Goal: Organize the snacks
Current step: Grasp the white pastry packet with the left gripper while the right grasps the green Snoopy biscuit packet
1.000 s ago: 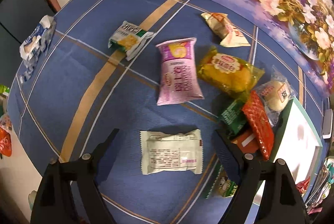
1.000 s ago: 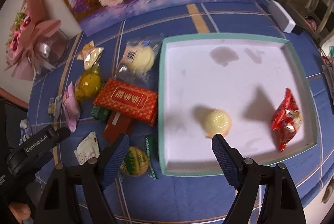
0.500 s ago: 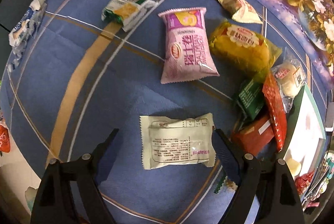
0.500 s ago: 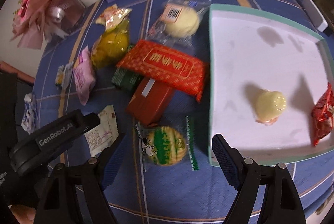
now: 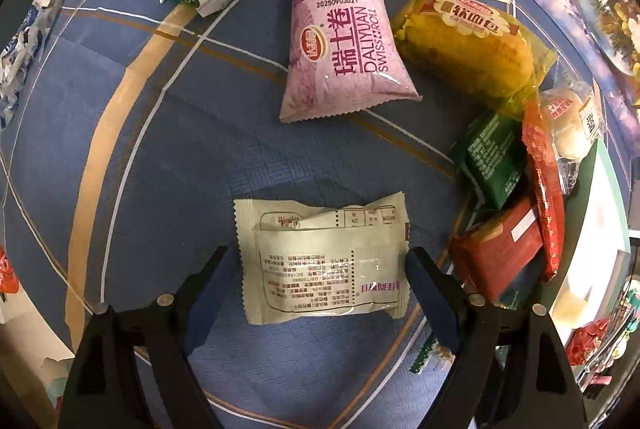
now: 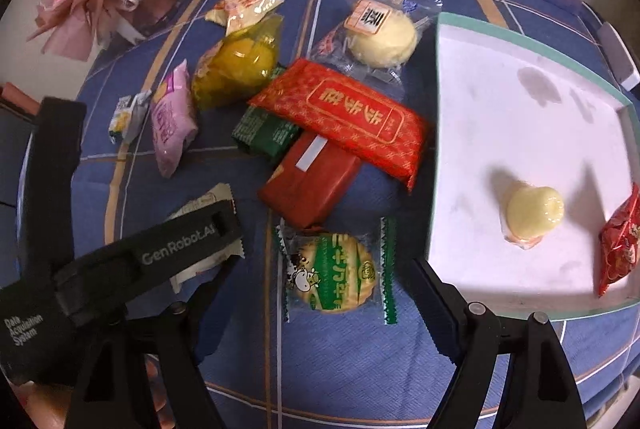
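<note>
Two snacks, a pale jelly cup (image 6: 534, 211) and a red packet (image 6: 622, 241), lie in the white tray (image 6: 520, 309); the rest litter the table (image 6: 340, 361). Left gripper (image 5: 316, 261) straddles the white packet (image 5: 324, 257), right gripper (image 6: 316, 269) the green biscuit (image 6: 334, 275), jaws apart.

Each hand-held gripper (image 5: 316, 265) is black plastic with blue-padded fingers (image 5: 430, 293), silver screws and white "GenRobot.AI" lettering.
</note>
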`<state>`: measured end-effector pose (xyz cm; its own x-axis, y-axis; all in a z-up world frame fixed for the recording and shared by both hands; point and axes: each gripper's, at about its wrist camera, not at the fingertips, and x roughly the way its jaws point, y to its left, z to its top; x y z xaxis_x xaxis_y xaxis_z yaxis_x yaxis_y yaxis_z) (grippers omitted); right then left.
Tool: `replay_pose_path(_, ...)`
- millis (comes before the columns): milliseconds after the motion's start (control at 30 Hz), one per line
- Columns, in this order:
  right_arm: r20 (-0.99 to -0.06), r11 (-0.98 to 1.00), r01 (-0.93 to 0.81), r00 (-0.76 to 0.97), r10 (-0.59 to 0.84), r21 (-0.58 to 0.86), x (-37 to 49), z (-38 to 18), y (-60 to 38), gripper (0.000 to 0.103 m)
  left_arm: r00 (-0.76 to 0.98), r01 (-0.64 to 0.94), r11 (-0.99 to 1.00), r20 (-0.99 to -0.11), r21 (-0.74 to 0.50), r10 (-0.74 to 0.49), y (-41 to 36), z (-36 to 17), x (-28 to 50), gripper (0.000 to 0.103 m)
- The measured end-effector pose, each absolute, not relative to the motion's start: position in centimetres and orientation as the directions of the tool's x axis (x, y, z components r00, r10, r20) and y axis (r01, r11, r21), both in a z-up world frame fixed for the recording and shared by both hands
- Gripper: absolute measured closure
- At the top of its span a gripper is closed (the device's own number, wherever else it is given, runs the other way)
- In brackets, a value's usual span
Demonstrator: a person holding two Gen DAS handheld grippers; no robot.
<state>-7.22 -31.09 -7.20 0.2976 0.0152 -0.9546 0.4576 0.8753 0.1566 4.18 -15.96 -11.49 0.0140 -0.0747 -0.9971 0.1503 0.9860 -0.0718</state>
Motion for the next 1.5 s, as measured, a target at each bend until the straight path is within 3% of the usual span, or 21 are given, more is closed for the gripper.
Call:
replay_pose_path(400,-0.968,0.896,0.423,0.249,0.027,0.134,-6.3,-9.7,-29.6,0.019,0.013,0.130,0.989,-0.997,-0.068,-0.070,-14.5,-12.9,5.1,0.016)
replay_pose_path(633,-0.964,0.880,0.424,0.240,0.117,0.213,-5.9,-11.3,-29.8,0.019,0.013,0.127,0.989,-0.997,-0.071,-0.073,-14.1,-13.0,5.7,0.016)
replay_pose_path(1233,-0.974,0.942,0.335,0.210,-0.088,-0.012,-4.5,-13.7,-27.1,0.019,0.045,0.138,0.990,-0.999,-0.016,-0.022,-15.8,-13.2,5.6,0.016)
replay_pose_path(1500,-0.970,0.947,0.321,0.225,-0.096,-0.020,-4.6,-14.1,-26.5,0.020,0.060,0.153,0.988,-0.998,-0.001,-0.011,-16.8,-12.8,5.0,0.016)
